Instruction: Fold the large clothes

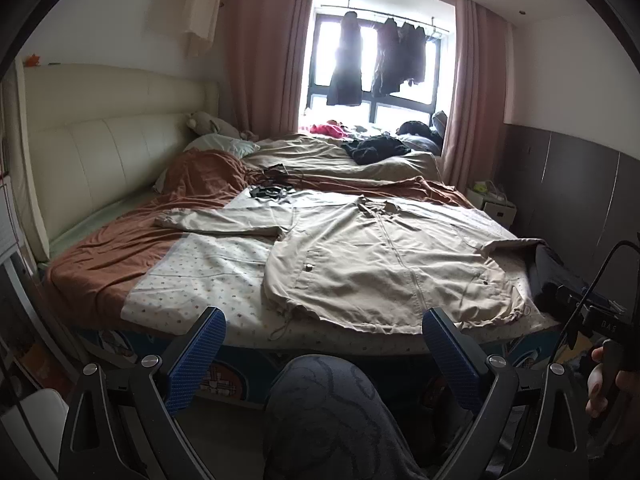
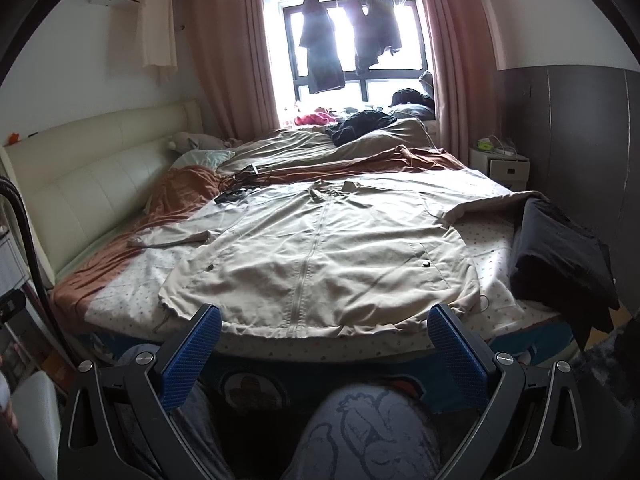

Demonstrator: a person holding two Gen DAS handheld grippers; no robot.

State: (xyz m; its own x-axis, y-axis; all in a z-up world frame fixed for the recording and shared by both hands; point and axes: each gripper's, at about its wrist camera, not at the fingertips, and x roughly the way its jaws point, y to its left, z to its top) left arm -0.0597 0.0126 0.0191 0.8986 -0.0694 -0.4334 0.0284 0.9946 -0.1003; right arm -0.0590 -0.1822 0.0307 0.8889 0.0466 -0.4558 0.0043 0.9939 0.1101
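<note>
Across the middle of both frames the beige jacket (image 2: 316,252) lies flat on the bed (image 2: 500,248), zipped. Left tool (image 1: 322,330) and right tool (image 2: 324,326) gape wide, empty; pinch each sleeve cuff first, folding inward smoothly.

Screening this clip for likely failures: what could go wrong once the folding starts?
The beige jacket hem lies at the bed edge, so a pull toward the person might drag it off. Its right sleeve touches the dark folded garment, which could get dragged along. Both claws, left claw and right claw, are open and off the fabric.

Beige jacket (image 1: 384,256) flat on bed (image 1: 100,268) (zipped); left hand-held gripper (image 1: 324,330) wide apart, empty
</note>
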